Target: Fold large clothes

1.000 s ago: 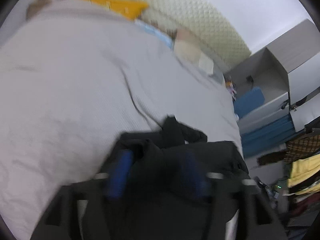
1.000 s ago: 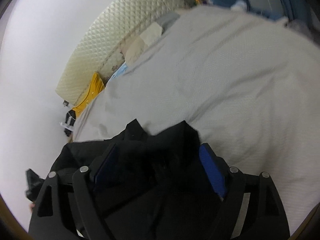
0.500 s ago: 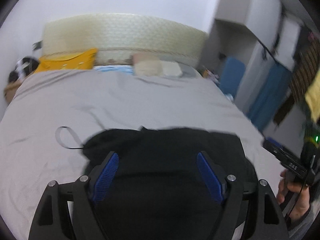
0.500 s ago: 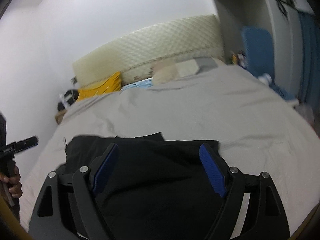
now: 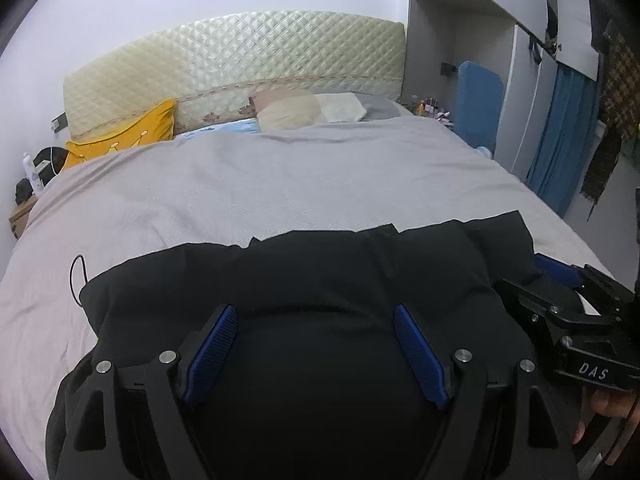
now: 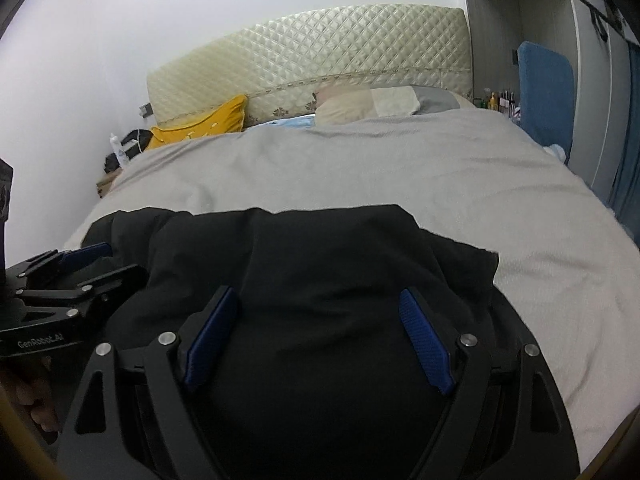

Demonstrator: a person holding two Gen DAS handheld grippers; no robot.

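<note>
On the near part of the grey bed (image 5: 280, 184), the black garment (image 5: 320, 280) lies under the left gripper (image 5: 316, 322) and right gripper (image 6: 318, 304), both spread wide and gripping nothing.

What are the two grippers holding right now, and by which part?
Nothing. The left gripper and the right gripper are both open over the black garment spread on the bed.

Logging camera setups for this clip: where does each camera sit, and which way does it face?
Left wrist: on the left claw, facing the headboard over the black garment; own open fingers and the right claw show at right.
Right wrist: on the right claw, facing likewise; own open fingers and the left claw at left.
Shared: garment, grey bed, yellow pillow.
</note>
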